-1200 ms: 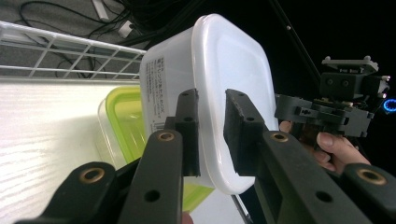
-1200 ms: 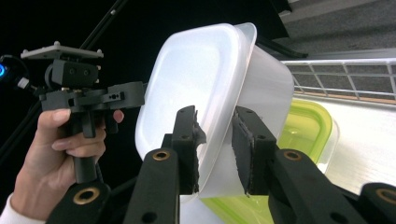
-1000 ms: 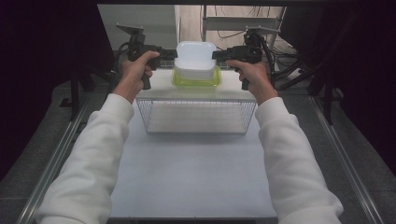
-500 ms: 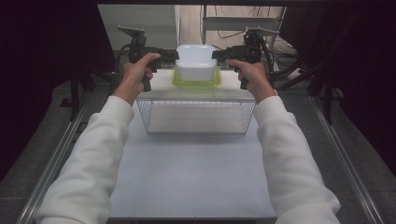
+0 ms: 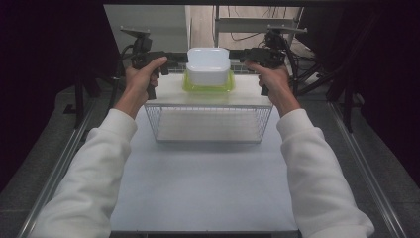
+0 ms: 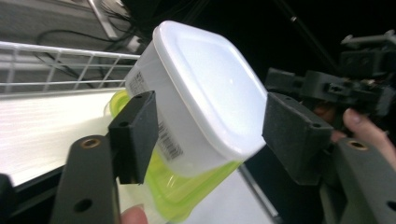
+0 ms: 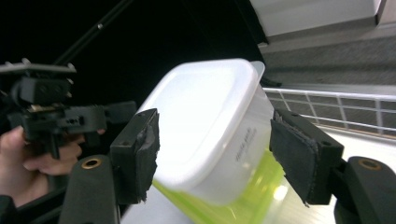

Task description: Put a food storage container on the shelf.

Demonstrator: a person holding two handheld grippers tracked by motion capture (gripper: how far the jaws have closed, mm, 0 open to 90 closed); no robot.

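Note:
A white lidded tub (image 5: 208, 67) sits stacked on a green-lidded clear box (image 5: 208, 88) on the top board of a wire rack (image 5: 168, 93). My left gripper (image 5: 181, 58) points at the tub from the left and my right gripper (image 5: 238, 53) from the right. Seen from the left gripper view, the white tub (image 6: 201, 102) lies between my left gripper (image 6: 212, 135) pads, the green box (image 6: 180, 189) beneath it. Over in the right gripper view, the tub (image 7: 210, 126) stands between my right gripper (image 7: 217, 158) pads with gaps. Both jaws have just been opening.
The wire rack's mesh front (image 5: 208, 124) faces the person on a white table (image 5: 203, 183). Cables and metal stands (image 5: 257, 27) crowd the space behind the rack. Dark frames flank the table on both sides.
Both grippers' jaws have spread away from the white tub's sides, letting go of it. The tub rests on the green box. The hands have stayed in place.

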